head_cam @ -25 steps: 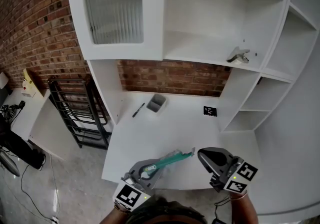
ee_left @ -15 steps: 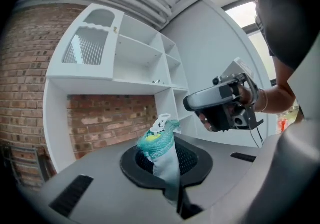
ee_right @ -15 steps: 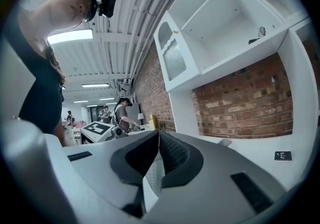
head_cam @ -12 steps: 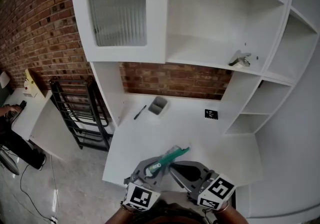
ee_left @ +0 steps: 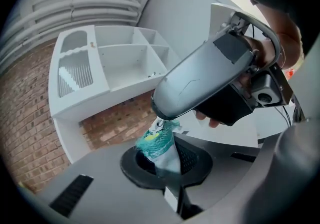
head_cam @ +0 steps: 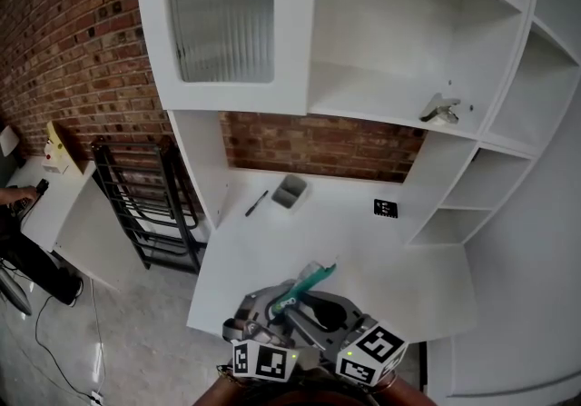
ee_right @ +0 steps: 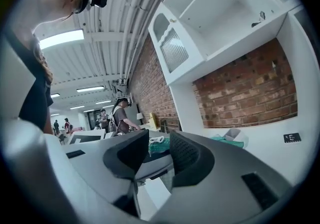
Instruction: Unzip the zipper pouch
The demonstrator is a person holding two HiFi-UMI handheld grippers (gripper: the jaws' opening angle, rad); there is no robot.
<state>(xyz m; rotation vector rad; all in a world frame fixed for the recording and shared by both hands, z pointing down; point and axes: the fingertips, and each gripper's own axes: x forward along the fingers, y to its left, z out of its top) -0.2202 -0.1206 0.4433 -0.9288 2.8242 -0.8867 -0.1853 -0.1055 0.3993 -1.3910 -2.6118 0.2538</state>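
Inside the left gripper (ee_left: pixel 167 160), the zipper pouch (ee_left: pixel 156 140) sits pinched.

Bright even light, fisheye-warped edges

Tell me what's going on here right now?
A person works two handheld grippers above the white desk. The left gripper is shut on one end of the teal mesh pouch. The right gripper sits right at the pouch; its jaws have just been opening, with the pouch's end showing between them, ungripped.
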